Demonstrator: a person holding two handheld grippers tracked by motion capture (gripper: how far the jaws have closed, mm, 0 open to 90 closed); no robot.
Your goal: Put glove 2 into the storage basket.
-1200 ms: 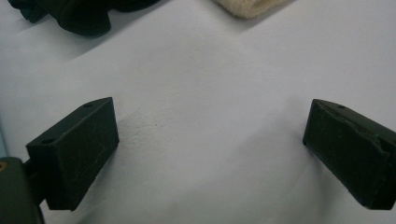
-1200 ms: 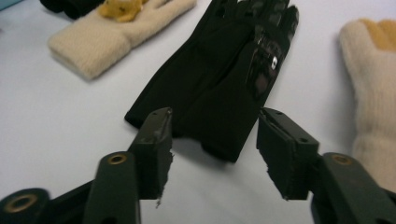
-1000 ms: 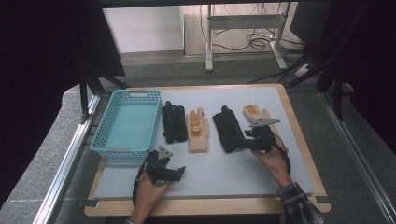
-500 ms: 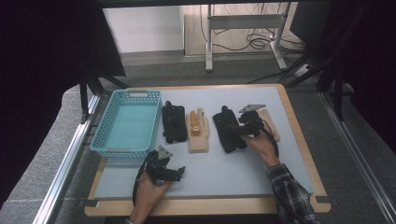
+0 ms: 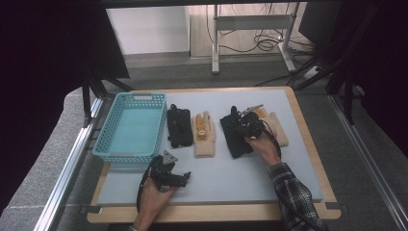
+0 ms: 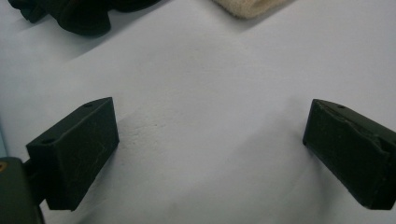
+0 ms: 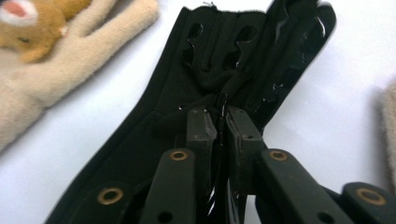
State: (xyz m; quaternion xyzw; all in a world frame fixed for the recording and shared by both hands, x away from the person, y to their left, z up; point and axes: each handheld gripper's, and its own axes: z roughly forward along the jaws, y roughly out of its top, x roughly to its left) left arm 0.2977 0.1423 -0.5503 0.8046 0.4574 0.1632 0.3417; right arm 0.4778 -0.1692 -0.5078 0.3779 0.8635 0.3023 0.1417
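The near strip of the grey mat (image 5: pixel 231 180) lies bare between the left gripper (image 5: pixel 185 177) and the right sleeve, giving open passage. Farther back, the blue basket (image 5: pixel 130 127), a black glove (image 5: pixel 179 126), a beige glove (image 5: pixel 204 134), another black glove (image 5: pixel 235 137) and a second beige glove (image 5: pixel 278 126) form a close row with narrow gaps. Bare mat lies beyond the row.

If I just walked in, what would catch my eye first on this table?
Probably the right gripper, its jaws just closed and pinching a fold of the black glove right of centre on the table. Beside it lie fuzzy tan gloves, and a turquoise basket stands at the left.
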